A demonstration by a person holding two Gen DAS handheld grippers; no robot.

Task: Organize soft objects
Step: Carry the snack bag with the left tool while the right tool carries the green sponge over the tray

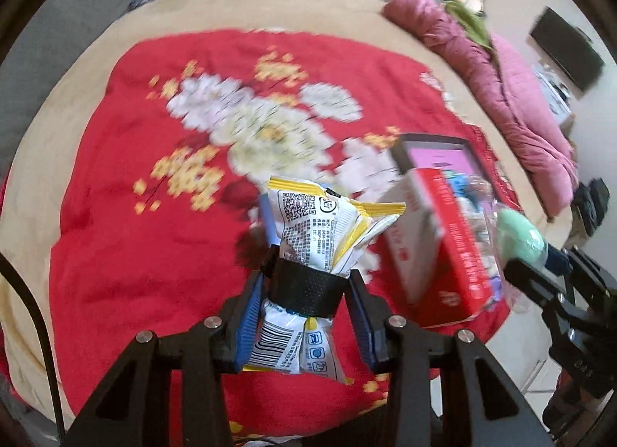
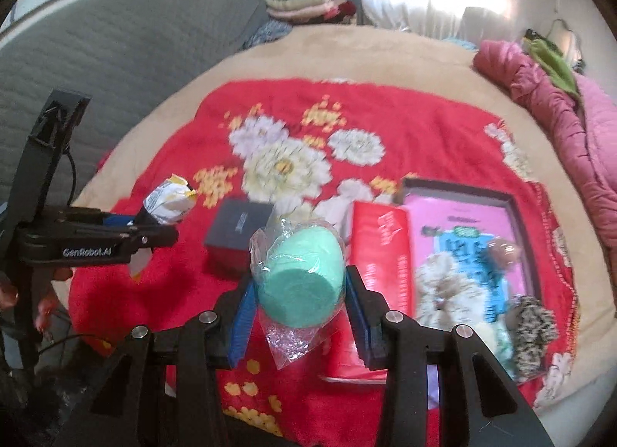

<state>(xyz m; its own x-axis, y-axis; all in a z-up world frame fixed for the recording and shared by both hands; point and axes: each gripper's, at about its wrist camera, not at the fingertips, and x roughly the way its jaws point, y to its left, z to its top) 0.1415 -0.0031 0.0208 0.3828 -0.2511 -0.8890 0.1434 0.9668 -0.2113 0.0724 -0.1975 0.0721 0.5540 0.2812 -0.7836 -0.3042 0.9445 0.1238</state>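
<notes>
Between right jaws, seemingly spongy mint cylinder (image 2: 300,281)

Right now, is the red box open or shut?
Open. The red box has no lid on top, and its pink-lined inside shows fluffy items and a blue packet lying in it. It sits on the red floral blanket.

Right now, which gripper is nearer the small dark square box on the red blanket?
Right. The right gripper, holding a bagged green foam piece, hovers just beside the dark box; the left gripper, clamping a yellow-white packet, sits farther left.
</notes>
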